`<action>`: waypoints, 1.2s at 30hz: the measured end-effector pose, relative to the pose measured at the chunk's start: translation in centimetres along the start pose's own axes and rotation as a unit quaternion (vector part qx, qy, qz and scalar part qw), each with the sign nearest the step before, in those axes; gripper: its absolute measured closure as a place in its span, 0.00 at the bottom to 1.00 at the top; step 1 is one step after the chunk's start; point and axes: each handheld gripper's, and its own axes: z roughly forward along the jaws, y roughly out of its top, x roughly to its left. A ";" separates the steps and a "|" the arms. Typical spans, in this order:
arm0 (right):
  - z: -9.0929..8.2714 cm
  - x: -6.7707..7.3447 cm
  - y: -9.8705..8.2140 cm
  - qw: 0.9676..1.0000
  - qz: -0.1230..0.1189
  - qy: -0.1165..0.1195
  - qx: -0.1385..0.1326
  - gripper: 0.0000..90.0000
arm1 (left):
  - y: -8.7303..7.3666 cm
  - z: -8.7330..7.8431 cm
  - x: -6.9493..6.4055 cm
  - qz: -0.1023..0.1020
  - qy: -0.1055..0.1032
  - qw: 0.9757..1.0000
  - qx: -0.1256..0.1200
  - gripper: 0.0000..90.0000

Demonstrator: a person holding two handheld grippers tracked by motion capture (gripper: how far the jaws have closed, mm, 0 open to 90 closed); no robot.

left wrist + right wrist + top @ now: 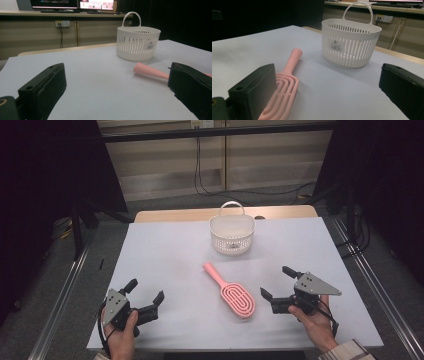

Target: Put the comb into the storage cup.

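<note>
A pink hairbrush (230,291) lies flat on the white table, handle pointing toward the far left, head toward me. Behind it stands a white slotted basket (232,234) with an upright handle. My left gripper (145,295) rests low at the near left, open, nothing between its jaws; in the left gripper view the brush handle (150,71) and basket (138,43) lie ahead to the right. My right gripper (278,282) is open just right of the brush head. In the right gripper view the brush (285,82) runs past its left jaw, with the basket (350,45) beyond.
The white table top (165,250) has a wooden strip along its far edge. Metal rails run down both sides of the table. Cables hang on the back wall, and black curtains stand on either side.
</note>
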 end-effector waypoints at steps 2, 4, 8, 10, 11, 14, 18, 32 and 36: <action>0.2 0.1 0.4 1.000 0.002 0.004 0.005 0.01 | 0.0 0.0 -0.1 -0.002 0.000 1.000 -0.001 0.02; 0.4 0.2 0.7 1.000 0.004 0.010 0.008 0.01 | 0.0 0.0 -0.1 -0.001 0.000 1.000 -0.001 0.02; 1.0 0.1 1.1 0.999 0.012 0.028 0.030 0.02 | 0.0 0.0 -0.1 -0.001 0.001 1.000 0.000 0.02; 1.2 0.2 1.3 0.999 0.007 0.026 0.036 0.02 | 0.0 0.0 0.0 0.001 0.001 1.000 0.000 0.02; 1.2 0.2 1.4 0.999 0.008 0.028 0.039 0.02 | 0.0 0.0 0.0 0.002 0.002 1.000 0.000 0.02; 1.5 0.1 1.6 0.997 0.015 0.036 0.060 0.02 | 0.0 0.0 0.0 0.001 0.002 1.000 0.000 0.02; 1.7 0.1 1.9 0.997 0.013 0.041 0.061 0.02 | 0.0 0.0 0.0 0.003 0.002 1.000 0.001 0.02; 3.4 0.6 3.1 0.988 0.031 0.105 0.107 0.03 | 0.0 0.0 0.0 0.004 0.000 1.000 0.003 0.02; 4.2 0.9 3.0 0.986 0.035 0.107 0.123 0.03 | 0.0 0.0 0.0 0.001 -0.002 1.000 0.000 0.02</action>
